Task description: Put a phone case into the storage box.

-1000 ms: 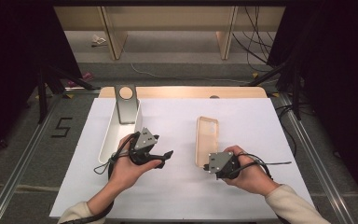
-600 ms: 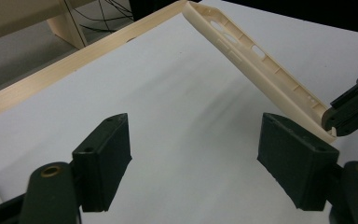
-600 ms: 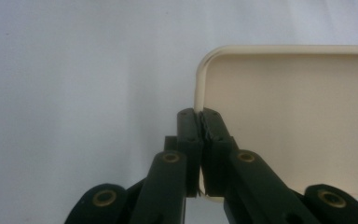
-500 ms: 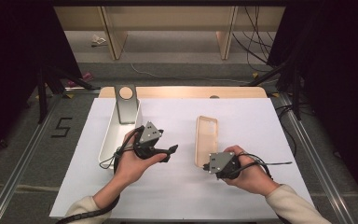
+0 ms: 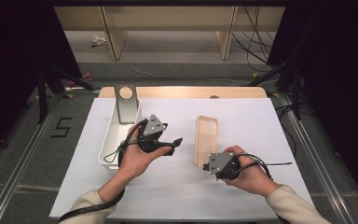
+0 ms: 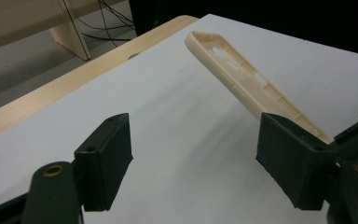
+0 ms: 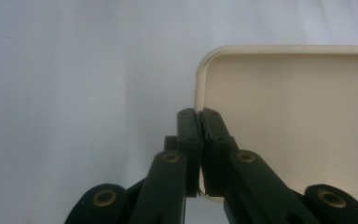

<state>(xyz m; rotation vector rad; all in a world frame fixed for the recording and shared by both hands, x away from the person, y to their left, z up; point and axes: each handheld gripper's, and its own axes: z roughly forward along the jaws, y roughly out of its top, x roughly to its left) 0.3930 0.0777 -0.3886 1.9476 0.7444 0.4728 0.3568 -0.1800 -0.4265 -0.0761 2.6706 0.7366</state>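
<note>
A beige phone case (image 5: 206, 135) lies open side up on the white table sheet (image 5: 251, 126), right of centre. My right gripper (image 5: 205, 166) is at the case's near end, shut on its rim. In the right gripper view the jaws (image 7: 200, 116) pinch the left wall of the case (image 7: 298, 121) near a rounded corner. My left gripper (image 5: 175, 142) hovers left of the case and points right toward it. Its jaws (image 6: 196, 154) stand open with nothing between them, and the case (image 6: 242, 79) lies beyond them, apart from the pads.
A long white bin (image 5: 109, 144) sits at the left of the sheet, just behind my left hand. A grey stand with a round hole (image 5: 126, 105) stands at the bin's far end. The wooden table edge (image 5: 186, 92) runs along the back.
My left gripper has lifted a little and drifted right and away from the person, toward the case. The right gripper and the case have stayed put.
</note>
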